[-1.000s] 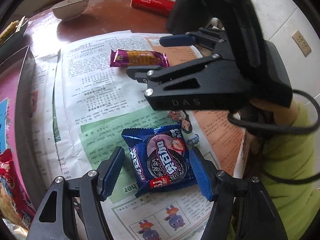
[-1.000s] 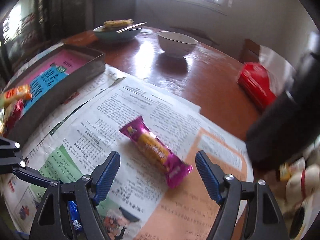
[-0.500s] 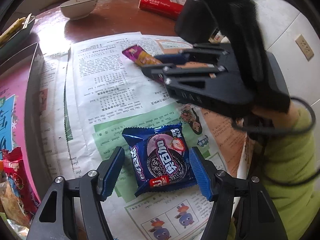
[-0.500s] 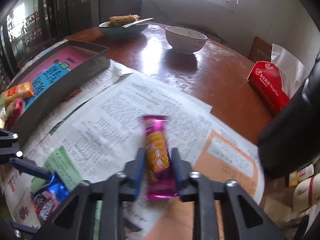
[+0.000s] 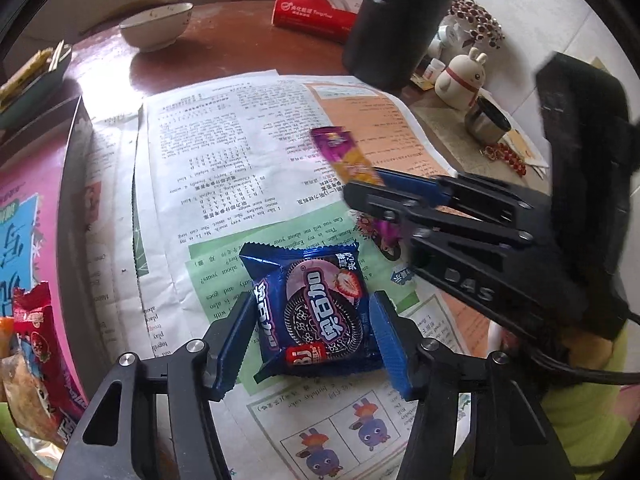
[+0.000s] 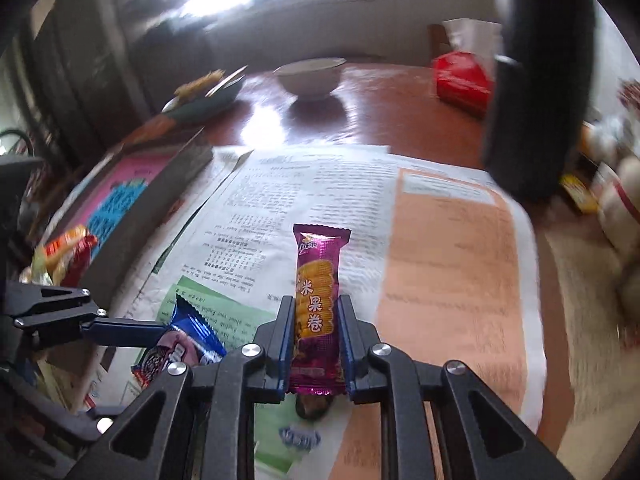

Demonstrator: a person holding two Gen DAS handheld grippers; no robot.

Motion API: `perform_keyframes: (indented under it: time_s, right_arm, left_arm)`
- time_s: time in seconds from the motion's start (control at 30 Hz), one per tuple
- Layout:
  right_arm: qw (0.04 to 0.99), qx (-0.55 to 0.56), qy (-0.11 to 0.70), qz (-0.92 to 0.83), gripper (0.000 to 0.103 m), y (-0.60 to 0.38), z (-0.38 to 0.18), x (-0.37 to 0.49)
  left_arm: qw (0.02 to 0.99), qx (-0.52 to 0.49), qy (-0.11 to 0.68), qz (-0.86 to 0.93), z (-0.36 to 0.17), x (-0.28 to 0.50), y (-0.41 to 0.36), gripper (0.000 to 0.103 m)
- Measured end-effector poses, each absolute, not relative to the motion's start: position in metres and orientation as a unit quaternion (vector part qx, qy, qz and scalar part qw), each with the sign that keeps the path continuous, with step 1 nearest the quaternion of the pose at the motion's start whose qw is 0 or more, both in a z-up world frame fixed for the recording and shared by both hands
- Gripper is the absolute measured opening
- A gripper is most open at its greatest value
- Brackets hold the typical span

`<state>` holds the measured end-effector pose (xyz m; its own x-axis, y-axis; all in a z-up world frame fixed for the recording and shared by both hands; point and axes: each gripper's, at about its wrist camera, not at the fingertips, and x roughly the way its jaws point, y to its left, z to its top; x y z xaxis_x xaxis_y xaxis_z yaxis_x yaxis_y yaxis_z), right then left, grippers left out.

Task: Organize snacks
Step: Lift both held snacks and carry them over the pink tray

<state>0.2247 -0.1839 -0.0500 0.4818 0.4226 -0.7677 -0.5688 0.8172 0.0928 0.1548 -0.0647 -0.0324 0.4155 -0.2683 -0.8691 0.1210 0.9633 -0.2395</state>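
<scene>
A blue cookie packet lies on newspaper between the jaws of my left gripper, which is open around it with a small gap at each side. It also shows in the right wrist view. My right gripper is shut on a purple snack bar and holds it above the newspaper. The bar and the right gripper also show in the left wrist view, right of the cookie packet.
A grey tray with a pink lining and several snack packets stands at the left. A white bowl, a red tissue pack, a dark bowl, a rabbit figurine and a metal cup stand around the newspaper.
My right gripper closed on the purple bar, lifted it and swung it toward the cookie packet. My left gripper stayed around the cookie packet and its jaws drew in slightly.
</scene>
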Motion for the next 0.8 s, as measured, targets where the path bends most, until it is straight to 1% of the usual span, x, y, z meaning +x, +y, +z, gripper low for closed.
perform_keyframes:
  time_s: [0.07, 0.2, 0.23, 0.27, 0.33, 0.4, 0.43, 0.5, 0.57, 0.6, 0.63, 0.67, 0.7, 0.8]
  right_arm:
    - [0.867, -0.064, 0.410, 0.275, 0.021, -0.194, -0.045, 0.216]
    - [0.880, -0.026, 0.393, 0.265, 0.021, -0.207, -0.036, 0.202]
    - [0.881, -0.018, 0.390, 0.268, 0.021, -0.209, -0.034, 0.198]
    - [0.881, -0.014, 0.388, 0.269, 0.021, -0.210, -0.032, 0.195]
    - [0.885, -0.008, 0.382, 0.267, 0.021, -0.211, -0.029, 0.190]
    - [0.887, -0.001, 0.377, 0.267, 0.021, -0.212, -0.025, 0.184]
    - [0.886, 0.001, 0.378, 0.268, 0.021, -0.212, -0.025, 0.183]
    - [0.890, 0.003, 0.374, 0.262, 0.021, -0.214, -0.022, 0.181]
    - [0.892, 0.007, 0.370, 0.259, 0.021, -0.217, -0.020, 0.179]
    - [0.893, 0.010, 0.369, 0.256, 0.021, -0.219, -0.019, 0.177]
    - [0.894, 0.011, 0.369, 0.256, 0.021, -0.220, -0.019, 0.176]
    - [0.894, 0.013, 0.368, 0.254, 0.021, -0.221, -0.018, 0.176]
    - [0.895, 0.015, 0.367, 0.253, 0.021, -0.222, -0.018, 0.175]
    - [0.896, 0.020, 0.364, 0.254, 0.021, -0.225, -0.016, 0.173]
  left_arm:
    - [0.841, -0.065, 0.524, -0.115, -0.032, 0.153, -0.065, 0.059]
    - [0.844, -0.071, 0.519, -0.113, -0.030, 0.149, -0.060, 0.054]
    - [0.846, -0.070, 0.517, -0.112, -0.028, 0.147, -0.059, 0.045]
    - [0.851, -0.071, 0.508, -0.113, -0.024, 0.145, -0.057, 0.039]
    - [0.855, -0.070, 0.500, -0.114, -0.018, 0.143, -0.053, 0.025]
    - [0.856, -0.064, 0.501, -0.111, -0.017, 0.143, -0.051, 0.016]
    - [0.851, -0.064, 0.509, -0.111, -0.021, 0.144, -0.050, 0.016]
    - [0.848, -0.079, 0.511, -0.118, -0.025, 0.142, -0.046, 0.017]
    - [0.843, -0.087, 0.515, -0.124, -0.026, 0.143, -0.047, 0.024]
    - [0.840, -0.087, 0.521, -0.126, -0.028, 0.144, -0.048, 0.035]
    - [0.837, -0.089, 0.525, -0.124, -0.029, 0.145, -0.049, 0.051]
    - [0.836, -0.090, 0.526, -0.127, -0.029, 0.146, -0.052, 0.057]
    - [0.836, -0.090, 0.525, -0.129, -0.028, 0.148, -0.054, 0.060]
    - [0.839, -0.075, 0.525, -0.121, -0.029, 0.153, -0.064, 0.060]
